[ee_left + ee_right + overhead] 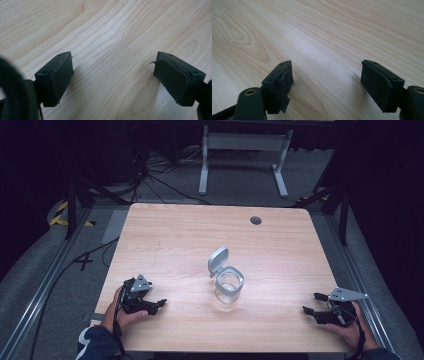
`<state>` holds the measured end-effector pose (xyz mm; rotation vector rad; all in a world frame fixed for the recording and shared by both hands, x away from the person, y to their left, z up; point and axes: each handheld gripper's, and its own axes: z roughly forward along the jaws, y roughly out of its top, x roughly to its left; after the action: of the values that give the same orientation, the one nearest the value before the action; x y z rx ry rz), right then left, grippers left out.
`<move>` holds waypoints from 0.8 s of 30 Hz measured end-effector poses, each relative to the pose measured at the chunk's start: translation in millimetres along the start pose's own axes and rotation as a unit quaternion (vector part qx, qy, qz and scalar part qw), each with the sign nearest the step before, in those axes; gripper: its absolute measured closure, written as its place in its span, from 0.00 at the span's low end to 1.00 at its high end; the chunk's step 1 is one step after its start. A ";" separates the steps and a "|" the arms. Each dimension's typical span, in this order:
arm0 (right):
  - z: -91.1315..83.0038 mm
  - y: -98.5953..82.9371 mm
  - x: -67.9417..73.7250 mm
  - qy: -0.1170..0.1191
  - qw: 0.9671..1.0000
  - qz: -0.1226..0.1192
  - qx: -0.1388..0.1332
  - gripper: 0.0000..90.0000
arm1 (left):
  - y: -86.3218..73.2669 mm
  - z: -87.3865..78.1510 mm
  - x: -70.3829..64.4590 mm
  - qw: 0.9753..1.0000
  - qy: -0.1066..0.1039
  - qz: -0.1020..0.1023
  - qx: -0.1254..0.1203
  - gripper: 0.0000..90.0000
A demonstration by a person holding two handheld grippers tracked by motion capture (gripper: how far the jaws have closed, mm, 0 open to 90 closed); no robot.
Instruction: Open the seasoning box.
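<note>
Standing between both tongs, clear jar, lid flipped up; left tongs, right tongs agape, empty

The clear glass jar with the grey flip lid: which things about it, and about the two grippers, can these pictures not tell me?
- Clear glass jar, high view: too small and transparent to tell whether it holds anything.
- Its grey flip lid, high view: the hinge is too small to make out.
- Left gripper and right gripper, high view: pad wear too small to see there.
</note>
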<state>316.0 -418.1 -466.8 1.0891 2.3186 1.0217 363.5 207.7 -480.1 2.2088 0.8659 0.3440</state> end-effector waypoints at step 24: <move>0.6 0.6 -0.7 0.006 1.000 -0.004 0.000 0.28 | 0.3 0.9 -0.2 1.000 -0.003 -0.002 0.000 0.17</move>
<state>317.2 -418.0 -466.7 1.0759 2.3312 1.0280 364.0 207.0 -480.5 2.2061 0.8672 0.3342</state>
